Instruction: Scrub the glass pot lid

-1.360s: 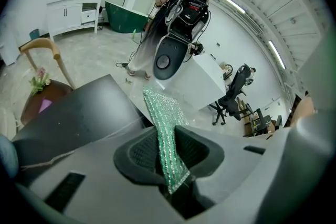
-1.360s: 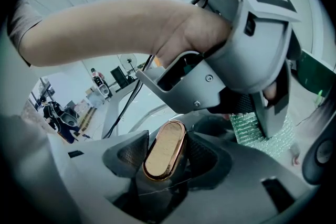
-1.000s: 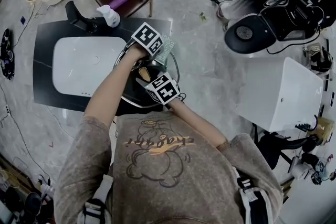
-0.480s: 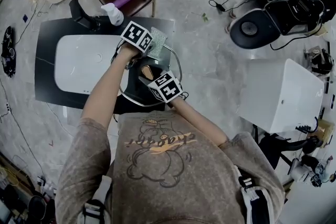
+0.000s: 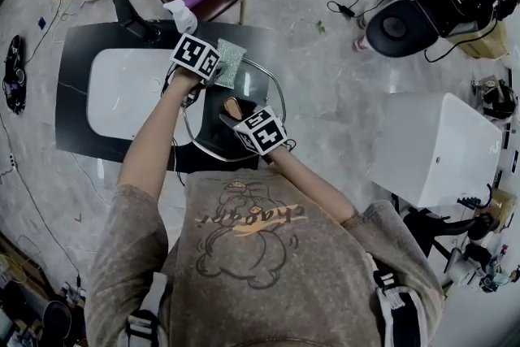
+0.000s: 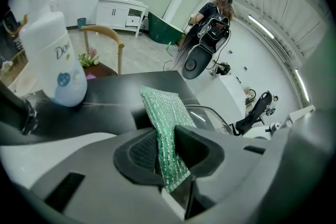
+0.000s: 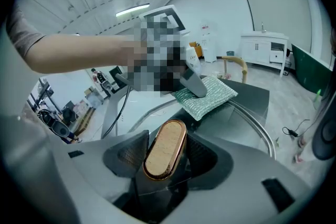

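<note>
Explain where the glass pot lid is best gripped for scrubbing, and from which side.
Grip the glass pot lid by its central oval wooden knob from above, jaws across its narrow width: its long sides are parallel, the glass wide and smooth. The right gripper does so.

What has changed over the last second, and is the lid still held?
The left gripper swept the green sponge leftward over the far part of the glass lid, toward the sink side, and stayed shut on the sponge. The right gripper stayed clamped on the lid's wooden knob. The lid barely shifted.
</note>
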Tool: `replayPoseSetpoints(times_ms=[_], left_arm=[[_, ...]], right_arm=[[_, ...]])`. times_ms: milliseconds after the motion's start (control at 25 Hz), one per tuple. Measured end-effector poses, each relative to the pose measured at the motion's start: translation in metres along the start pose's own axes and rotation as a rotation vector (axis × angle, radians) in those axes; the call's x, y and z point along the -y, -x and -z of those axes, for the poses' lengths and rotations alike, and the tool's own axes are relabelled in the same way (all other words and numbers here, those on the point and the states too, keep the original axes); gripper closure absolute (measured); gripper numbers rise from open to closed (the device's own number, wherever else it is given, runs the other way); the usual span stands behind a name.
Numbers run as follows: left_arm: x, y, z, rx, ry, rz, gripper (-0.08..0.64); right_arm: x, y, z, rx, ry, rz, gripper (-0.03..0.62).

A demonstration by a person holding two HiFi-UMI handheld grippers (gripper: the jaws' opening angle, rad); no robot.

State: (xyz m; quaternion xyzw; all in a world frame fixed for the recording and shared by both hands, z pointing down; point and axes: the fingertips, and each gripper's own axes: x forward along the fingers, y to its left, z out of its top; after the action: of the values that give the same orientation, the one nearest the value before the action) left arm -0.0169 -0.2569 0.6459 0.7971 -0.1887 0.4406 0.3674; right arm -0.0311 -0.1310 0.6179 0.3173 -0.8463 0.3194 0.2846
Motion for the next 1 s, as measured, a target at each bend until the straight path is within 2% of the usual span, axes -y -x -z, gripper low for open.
replayPoseSetpoints(times_ms=[240, 480, 800, 1000], left_arm=[[-0.016, 0.012, 0.015, 0.015, 0.037, -0.017, 0.46], [-0.025, 0.021, 0.026, 0.013, 0.024, -0.033, 0.46], [-0.033, 0.035, 0.04, 0.003, -0.056, -0.06, 0.46], [-0.039, 0.046, 0.055, 0.002, -0.153, -0.06, 0.46]], right_arm=[[0.0, -0.001, 0.001, -0.005, 0.001, 0.003, 0.353], [0.0, -0.001, 0.001, -0.006, 0.003, 0.008, 0.353], [0.001, 0.003, 0.0, -0.007, 0.0, 0.01, 0.353], [0.0, 0.003, 0.0, -0.009, 0.001, 0.014, 0.353]])
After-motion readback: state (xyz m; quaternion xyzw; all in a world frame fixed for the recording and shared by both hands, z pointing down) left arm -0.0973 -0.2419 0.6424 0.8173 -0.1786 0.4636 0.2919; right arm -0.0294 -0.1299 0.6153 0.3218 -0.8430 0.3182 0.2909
